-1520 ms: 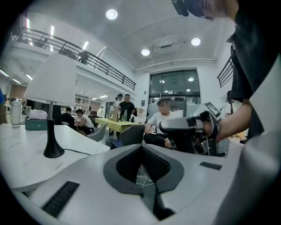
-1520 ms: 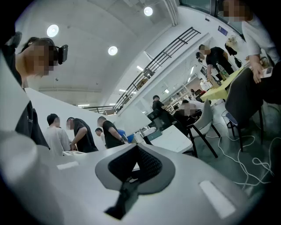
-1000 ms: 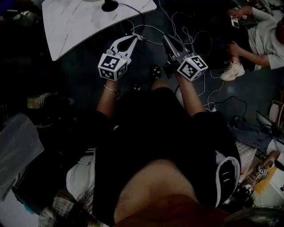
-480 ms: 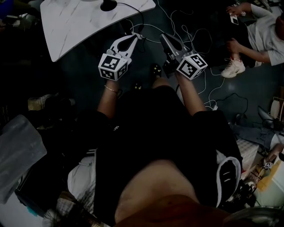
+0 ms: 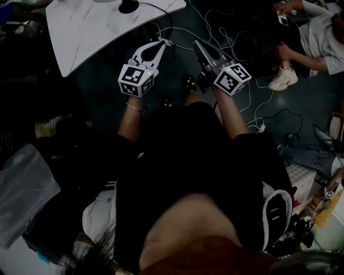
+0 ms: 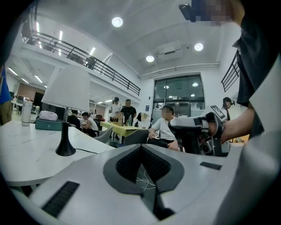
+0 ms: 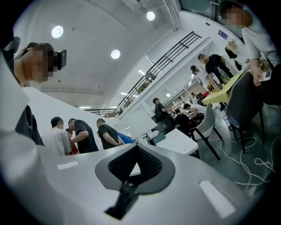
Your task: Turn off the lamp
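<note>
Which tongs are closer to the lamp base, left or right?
Left. The left tongs are just off the table's near edge, right of the lamp base; the right tongs are farther right, over floor cables.

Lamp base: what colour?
Lamp base is black, the shade above it white. The left gripper view shows it best.

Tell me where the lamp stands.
Left gripper view: the lamp stands at left on the white table; head view shows its base at the top edge.
</note>
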A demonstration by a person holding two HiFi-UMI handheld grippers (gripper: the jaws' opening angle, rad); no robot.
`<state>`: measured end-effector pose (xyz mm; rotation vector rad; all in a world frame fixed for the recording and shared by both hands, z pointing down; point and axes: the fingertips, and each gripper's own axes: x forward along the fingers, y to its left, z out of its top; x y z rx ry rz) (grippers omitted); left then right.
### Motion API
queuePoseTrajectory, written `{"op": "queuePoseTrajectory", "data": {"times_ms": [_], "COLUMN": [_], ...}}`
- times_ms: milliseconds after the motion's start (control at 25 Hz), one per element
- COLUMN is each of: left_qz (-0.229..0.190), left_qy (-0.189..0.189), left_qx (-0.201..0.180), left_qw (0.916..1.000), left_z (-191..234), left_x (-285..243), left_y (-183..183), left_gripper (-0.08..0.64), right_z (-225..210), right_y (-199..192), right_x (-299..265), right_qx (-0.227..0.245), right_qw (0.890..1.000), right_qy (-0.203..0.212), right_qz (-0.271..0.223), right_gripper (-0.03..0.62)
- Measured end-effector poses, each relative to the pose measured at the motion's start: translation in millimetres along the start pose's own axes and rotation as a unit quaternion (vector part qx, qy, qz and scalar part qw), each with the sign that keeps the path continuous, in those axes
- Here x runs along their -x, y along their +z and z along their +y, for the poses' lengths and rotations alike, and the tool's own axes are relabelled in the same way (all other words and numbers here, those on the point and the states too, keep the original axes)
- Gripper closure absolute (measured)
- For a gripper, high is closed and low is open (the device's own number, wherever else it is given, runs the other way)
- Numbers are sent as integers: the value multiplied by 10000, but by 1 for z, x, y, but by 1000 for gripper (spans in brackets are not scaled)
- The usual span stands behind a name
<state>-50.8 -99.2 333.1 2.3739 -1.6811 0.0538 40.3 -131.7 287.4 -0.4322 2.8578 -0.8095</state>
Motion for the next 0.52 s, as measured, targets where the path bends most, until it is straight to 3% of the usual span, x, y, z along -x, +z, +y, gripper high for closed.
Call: {"op": "queuePoseTrajectory", "data": {"times_ms": [520], "left_qz": [61], "left_qy": [-76], "left_qx": [9], "left_qw": [10000], "left_z": [1], "left_x": [0], "left_y": [-5], "left_gripper": [554], "right_z": [-2], "right_y": [-1], "right_x": [2], "right_qx": [-59], "right_qw": [9999], "right_qy": [-117], "right_qz": [-48], "right_gripper": [592]}}
